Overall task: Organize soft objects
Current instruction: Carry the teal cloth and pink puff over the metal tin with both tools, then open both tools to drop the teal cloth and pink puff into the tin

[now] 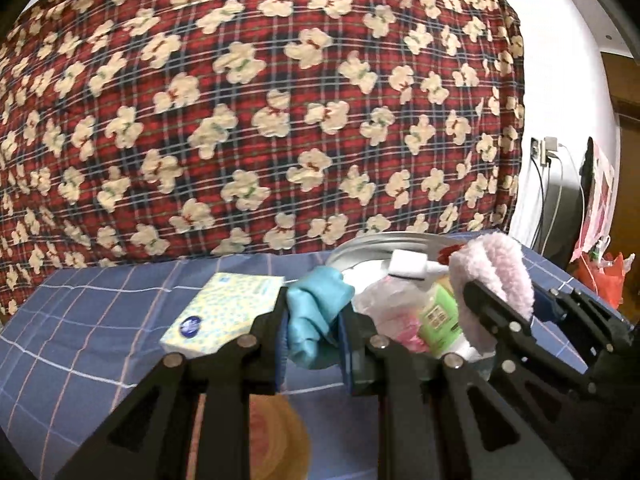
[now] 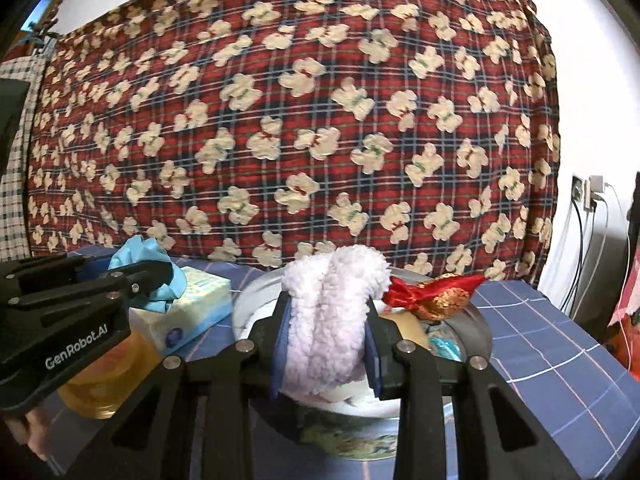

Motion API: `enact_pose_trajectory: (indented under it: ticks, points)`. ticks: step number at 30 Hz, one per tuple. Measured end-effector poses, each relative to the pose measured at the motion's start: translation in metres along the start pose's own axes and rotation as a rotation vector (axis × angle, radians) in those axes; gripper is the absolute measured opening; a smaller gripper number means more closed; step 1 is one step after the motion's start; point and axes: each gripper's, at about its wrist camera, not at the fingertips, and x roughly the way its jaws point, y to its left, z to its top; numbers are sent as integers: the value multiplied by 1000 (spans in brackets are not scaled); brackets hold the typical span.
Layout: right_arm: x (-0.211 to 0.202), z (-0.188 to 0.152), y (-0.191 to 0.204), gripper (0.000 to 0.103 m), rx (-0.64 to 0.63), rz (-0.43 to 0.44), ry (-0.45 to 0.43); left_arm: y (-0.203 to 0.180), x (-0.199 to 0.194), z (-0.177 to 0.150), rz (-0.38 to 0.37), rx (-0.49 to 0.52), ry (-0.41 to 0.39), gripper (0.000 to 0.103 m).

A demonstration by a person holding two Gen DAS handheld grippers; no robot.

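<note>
The left tongs (image 1: 314, 330) are clenched on a bunched teal cloth (image 1: 318, 312), the right tongs (image 2: 326, 338) on a fluffy pale-pink fleece piece (image 2: 332, 316). Both are carried above the metal basin (image 2: 478, 332), beside the tissue pack (image 1: 224, 312) on the blue checked tabletop (image 1: 80, 320). Both look light, limp and compressible: the smooth cloth may slip, so pinching a thick fold suits it, while the fleece grips well at mid-bundle. A red drawstring pouch (image 2: 436, 290) sits in the basin.
</note>
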Motion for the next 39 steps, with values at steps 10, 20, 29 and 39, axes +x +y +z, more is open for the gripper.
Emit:
enact_pose_trajectory:
  ticks: [10, 20, 29, 39]
  points:
    - [15, 5, -35, 35, 28, -39, 17, -26, 21, 14, -45, 2, 8, 19]
    - [37, 11, -72, 34, 61, -63, 65, -49, 43, 24, -79, -3, 30, 19]
    - [68, 17, -97, 34, 48, -77, 146, -68, 67, 30, -108, -12, 56, 19]
    - [121, 28, -107, 34, -15, -53, 334, -80, 98, 30, -109, -18, 114, 19]
